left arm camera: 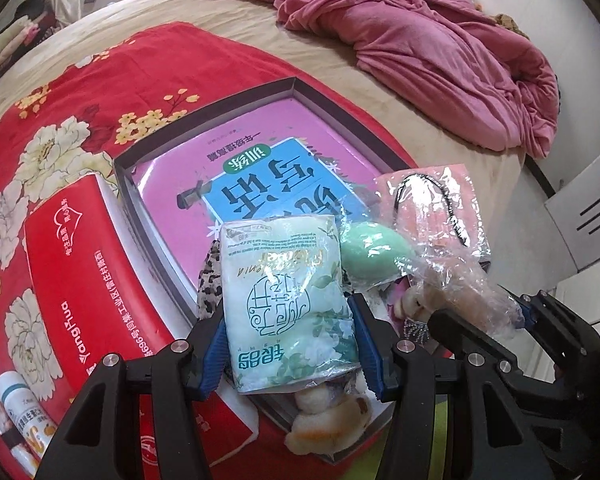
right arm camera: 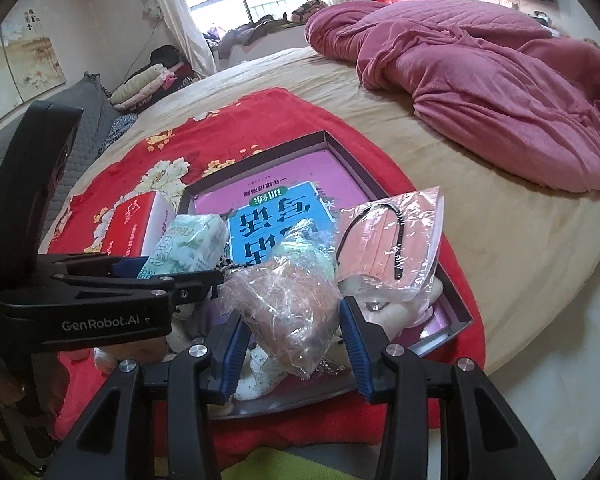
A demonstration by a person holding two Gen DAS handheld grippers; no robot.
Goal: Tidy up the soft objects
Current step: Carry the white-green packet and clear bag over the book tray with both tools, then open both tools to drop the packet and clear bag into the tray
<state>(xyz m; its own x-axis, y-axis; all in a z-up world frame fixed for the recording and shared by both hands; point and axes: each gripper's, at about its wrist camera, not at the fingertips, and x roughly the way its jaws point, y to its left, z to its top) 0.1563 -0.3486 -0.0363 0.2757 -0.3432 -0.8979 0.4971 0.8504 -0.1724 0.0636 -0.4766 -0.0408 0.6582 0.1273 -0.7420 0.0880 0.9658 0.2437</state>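
My left gripper (left arm camera: 286, 312) is shut on a pale green tissue pack (left arm camera: 288, 300), held over the near end of a shallow grey box (left arm camera: 204, 108). The pack also shows in the right wrist view (right arm camera: 188, 252). My right gripper (right arm camera: 290, 320) is shut on a crinkly clear plastic bag (right arm camera: 288, 312) holding something brownish, also seen in the left wrist view (left arm camera: 460, 284). In the box lie a pink-and-blue book (left arm camera: 260, 184), a green sponge (left arm camera: 374, 254), a bagged pink mask (right arm camera: 392, 244) and small plush toys (left arm camera: 328, 420).
The box sits on a red floral blanket (left arm camera: 68, 128) on a beige bed (right arm camera: 500, 240). A red tissue box (left arm camera: 84, 276) stands left of the box, a white bottle (left arm camera: 20, 416) near it. A crumpled pink quilt (right arm camera: 480, 80) lies at the far right.
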